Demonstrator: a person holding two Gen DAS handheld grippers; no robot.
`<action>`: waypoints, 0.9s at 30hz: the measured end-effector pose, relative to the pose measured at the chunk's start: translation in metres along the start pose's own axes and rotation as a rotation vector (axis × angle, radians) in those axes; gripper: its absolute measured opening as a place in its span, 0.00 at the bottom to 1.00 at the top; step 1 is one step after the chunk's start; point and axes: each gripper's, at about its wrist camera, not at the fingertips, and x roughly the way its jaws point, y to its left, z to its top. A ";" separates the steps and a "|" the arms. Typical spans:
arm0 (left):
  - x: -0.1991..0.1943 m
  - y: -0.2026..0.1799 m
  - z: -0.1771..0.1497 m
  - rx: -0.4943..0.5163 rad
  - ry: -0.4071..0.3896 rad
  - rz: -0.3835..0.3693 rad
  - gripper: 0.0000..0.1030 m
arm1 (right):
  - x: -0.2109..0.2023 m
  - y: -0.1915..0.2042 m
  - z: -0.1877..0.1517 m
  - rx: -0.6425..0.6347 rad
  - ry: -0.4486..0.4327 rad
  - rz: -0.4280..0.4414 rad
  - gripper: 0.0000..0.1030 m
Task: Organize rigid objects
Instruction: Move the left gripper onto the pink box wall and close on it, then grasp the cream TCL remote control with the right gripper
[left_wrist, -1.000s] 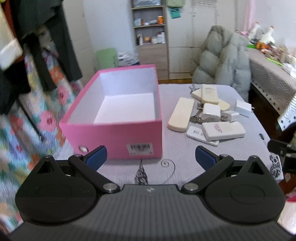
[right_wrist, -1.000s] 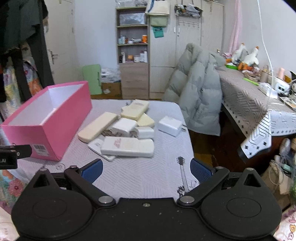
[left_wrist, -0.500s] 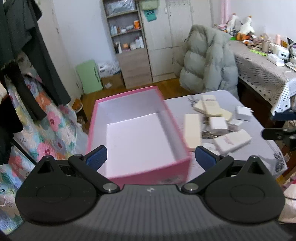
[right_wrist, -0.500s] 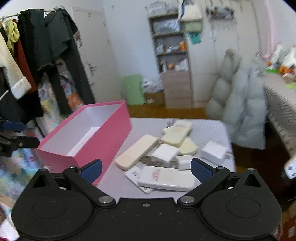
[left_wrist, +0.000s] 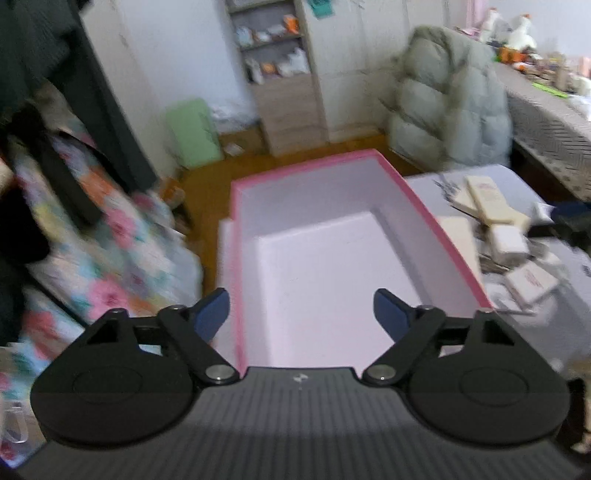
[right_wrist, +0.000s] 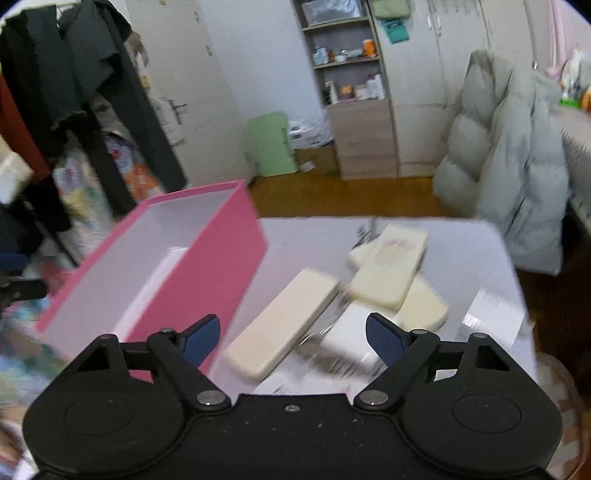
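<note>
Progress looks close to nil, judging from how things lie: the pink box (left_wrist: 317, 236) shows only its bare white floor, with nothing placed inside, while every rigid object sits in a loose heap on the surface (right_wrist: 487, 258) just beside the box's right wall. In the right wrist view the heap holds a long cream block (right_wrist: 282, 328) lying nearest the box, a stacked cream block with a faint pink mark (right_wrist: 389, 267) resting across another cream piece (right_wrist: 424, 308), and a white block (right_wrist: 349, 338) partly hidden by the right finger. Blur hides the finer pieces between them. So the sorting seems wholly ahead: each item needs to be lifted and set into the box.

The left tool (left_wrist: 301, 310) hangs above the near end of the box, looking down into it, fingers spread wide with nothing between them; its left finger sits outside the left wall, its right finger over the box floor. The right tool (right_wrist: 291, 338) is poised over the heap, tilted down toward it, fingers likewise wide apart and empty, the long cream block lying in the gap between them but not touched as far as one can tell. That block reads as the likely first pick. Both views are smeared, so exact heights above box and heap cannot be told.
</note>
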 end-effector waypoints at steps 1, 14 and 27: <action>0.005 0.003 0.000 -0.011 0.015 -0.038 0.78 | 0.005 -0.004 0.006 0.008 0.005 -0.006 0.87; 0.084 0.061 0.016 -0.046 0.153 0.077 0.77 | 0.073 -0.049 0.046 0.129 0.104 -0.133 0.87; 0.119 0.070 -0.004 -0.183 0.142 0.043 0.03 | 0.121 -0.068 0.067 0.150 0.181 -0.166 0.85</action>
